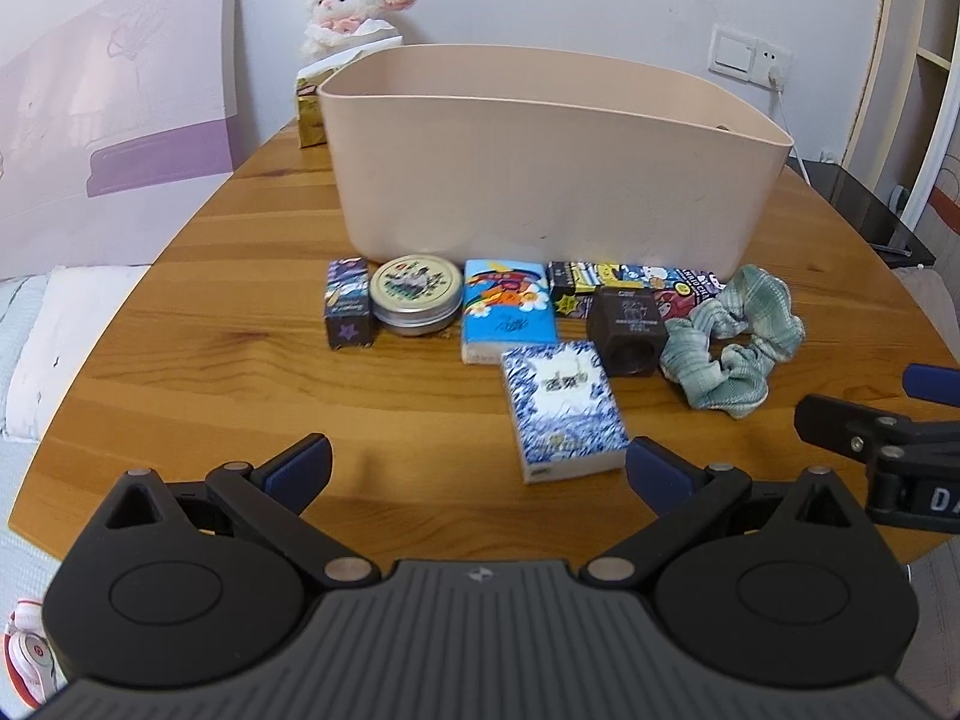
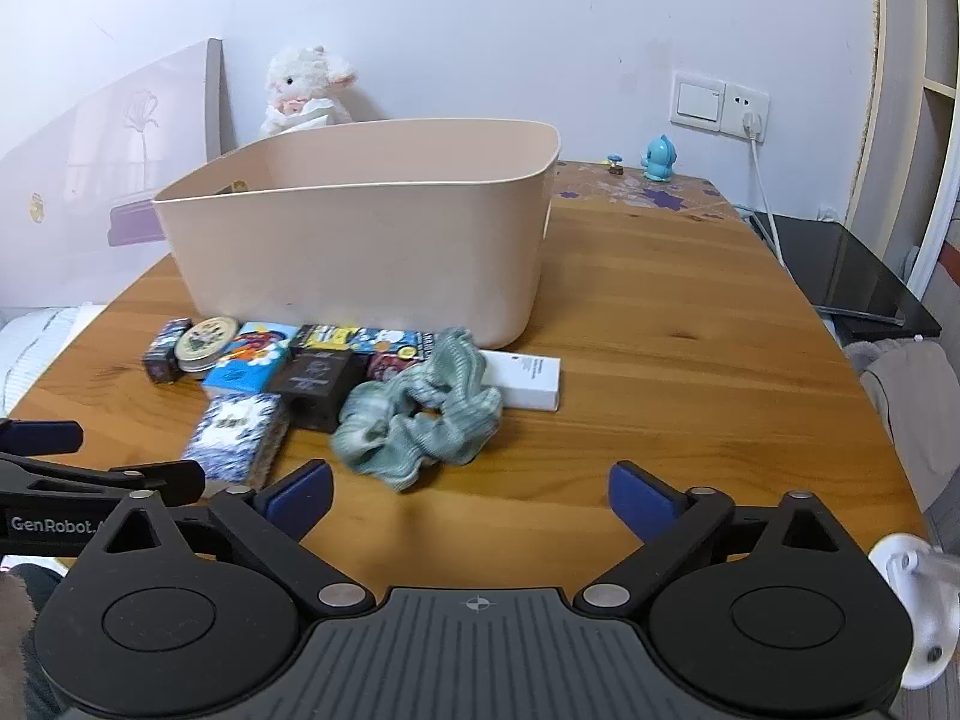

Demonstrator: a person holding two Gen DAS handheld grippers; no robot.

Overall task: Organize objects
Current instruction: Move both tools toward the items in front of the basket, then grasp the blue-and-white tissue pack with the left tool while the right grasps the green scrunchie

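We hold the left tool (image 1: 478, 471) low over the near edge of the wooden table (image 1: 240, 324), its blue pads spread wide with nothing between them. The right tool (image 2: 470, 495) hovers beside it, also spread wide and holding nothing. Just ahead of the left tool lies a blue-and-white tissue pack (image 1: 561, 411). A green scrunchie (image 2: 420, 420) lies ahead of the right tool, overlapping a white box (image 2: 528, 381). Behind these sit a dark cube (image 1: 627, 330), a cartoon tissue pack (image 1: 507, 309), a round tin (image 1: 416, 294), a small purple box (image 1: 348, 311) and a colourful flat box (image 1: 630, 285). Behind them stands the beige bin (image 1: 540, 180), and farther back a plush lamb (image 1: 354, 0).
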